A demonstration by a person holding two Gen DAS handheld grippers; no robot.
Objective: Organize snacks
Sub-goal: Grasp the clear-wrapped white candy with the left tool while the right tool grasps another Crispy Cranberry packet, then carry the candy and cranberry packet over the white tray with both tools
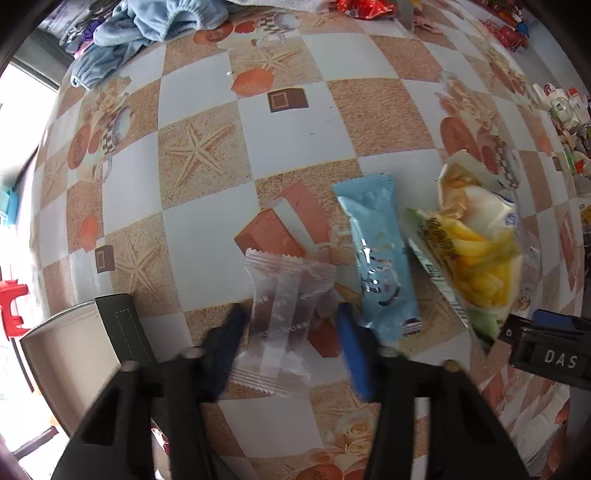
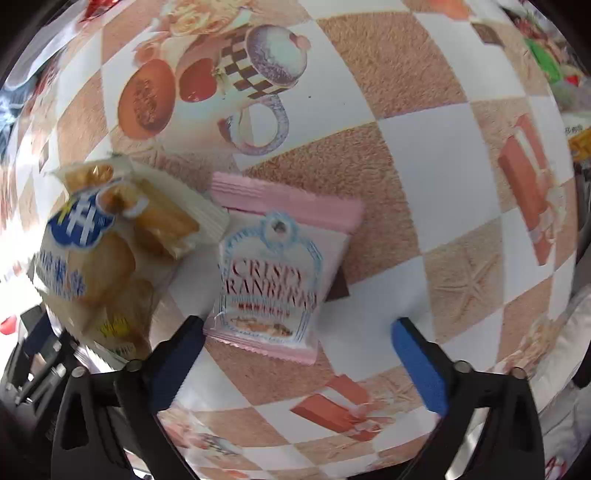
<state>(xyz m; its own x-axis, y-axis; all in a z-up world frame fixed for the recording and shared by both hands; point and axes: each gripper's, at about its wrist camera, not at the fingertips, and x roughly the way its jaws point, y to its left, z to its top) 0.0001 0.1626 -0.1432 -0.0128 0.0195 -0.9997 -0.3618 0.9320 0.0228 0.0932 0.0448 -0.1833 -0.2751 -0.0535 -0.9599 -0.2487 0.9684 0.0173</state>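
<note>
A clear, see-through snack packet (image 1: 284,314) lies on the checked tablecloth (image 1: 369,114), between the fingers of my left gripper (image 1: 291,332). The blue pads are blurred and stand on either side of it; a strip of cloth still shows at the right pad. A light blue packet (image 1: 376,251) and a bag of yellow snacks (image 1: 476,251) lie just to the right. My right gripper (image 2: 295,328) is open over a pink "Crispy Cranberry" packet (image 2: 273,280), whose lower edge sits between the fingers. A bag of golden pastries (image 2: 103,251) lies at its left.
A blue cloth (image 1: 147,29) is bunched at the table's far left corner. Red-wrapped snacks (image 1: 365,7) lie at the far edge, and more packets (image 1: 565,110) crowd the right edge. The right gripper's black body (image 1: 546,343) is close by. A beige surface (image 1: 66,350) shows past the left table edge.
</note>
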